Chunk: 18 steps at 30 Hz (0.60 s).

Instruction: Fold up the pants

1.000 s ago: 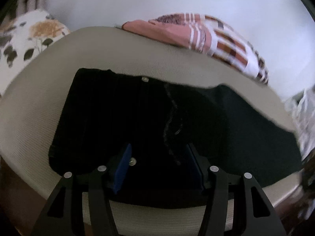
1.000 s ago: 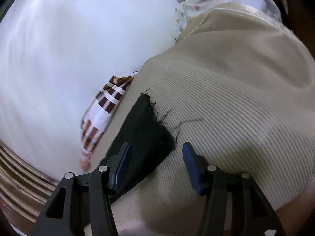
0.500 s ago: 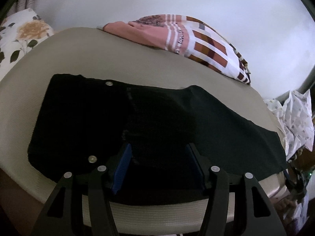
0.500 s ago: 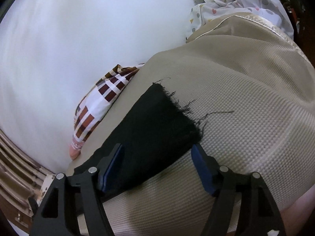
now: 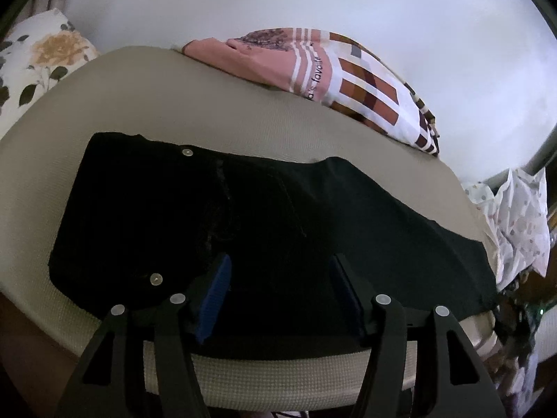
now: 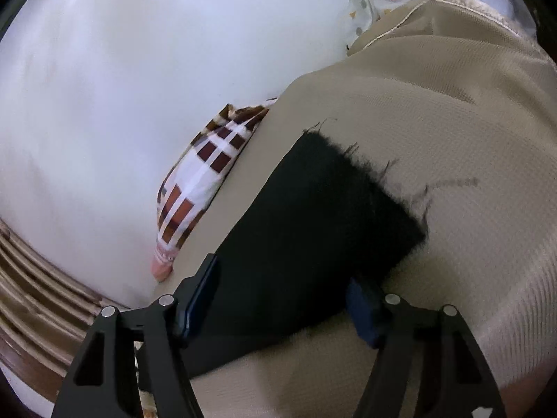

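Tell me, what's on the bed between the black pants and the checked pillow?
Nothing: only bare beige bed cover lies between the black pants and the checked pillow, seen best in the left wrist view.

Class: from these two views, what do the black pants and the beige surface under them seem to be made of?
Black pants: likely matte woven denim, judging by the metal rivets and the frayed, thready hem. Beige surface: seemingly a textile cover with a fine waffle-like grid and slight sheen; the fibre cannot be told.
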Each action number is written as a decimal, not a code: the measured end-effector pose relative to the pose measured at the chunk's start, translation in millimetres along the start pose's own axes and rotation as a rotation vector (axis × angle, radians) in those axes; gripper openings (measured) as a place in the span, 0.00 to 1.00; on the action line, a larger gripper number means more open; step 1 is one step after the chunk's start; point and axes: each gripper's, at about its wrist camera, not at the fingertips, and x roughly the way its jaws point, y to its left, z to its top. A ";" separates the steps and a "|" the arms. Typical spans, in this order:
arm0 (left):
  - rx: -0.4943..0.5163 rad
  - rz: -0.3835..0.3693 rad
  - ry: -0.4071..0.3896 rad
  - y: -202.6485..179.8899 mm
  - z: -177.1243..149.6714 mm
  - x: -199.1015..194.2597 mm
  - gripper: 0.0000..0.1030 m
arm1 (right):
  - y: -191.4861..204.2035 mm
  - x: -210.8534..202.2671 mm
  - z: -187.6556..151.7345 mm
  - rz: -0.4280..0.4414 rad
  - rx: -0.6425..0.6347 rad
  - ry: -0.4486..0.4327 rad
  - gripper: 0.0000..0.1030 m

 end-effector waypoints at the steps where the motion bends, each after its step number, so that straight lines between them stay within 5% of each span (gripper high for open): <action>1: -0.003 -0.001 0.004 0.8 0.3 0.7 0.59 | 2.4 -6.5 -3.1 -0.053 -0.021 -0.010 0.65; 5: -0.003 -0.002 0.016 0.5 -0.2 4.6 0.59 | -17.7 -27.5 4.7 -0.163 -0.008 -0.051 0.64; 9: -0.026 -0.011 0.033 2.0 -4.4 8.3 0.59 | -38.2 -26.3 14.1 -0.071 0.094 -0.041 0.65; 12: -0.048 -0.018 0.048 3.4 -5.8 11.6 0.59 | -18.7 -14.0 13.1 -0.122 -0.002 -0.044 0.80; 18: -0.046 -0.007 0.043 1.9 -3.0 5.4 0.59 | 8.2 19.1 6.0 -0.074 -0.072 -0.007 0.79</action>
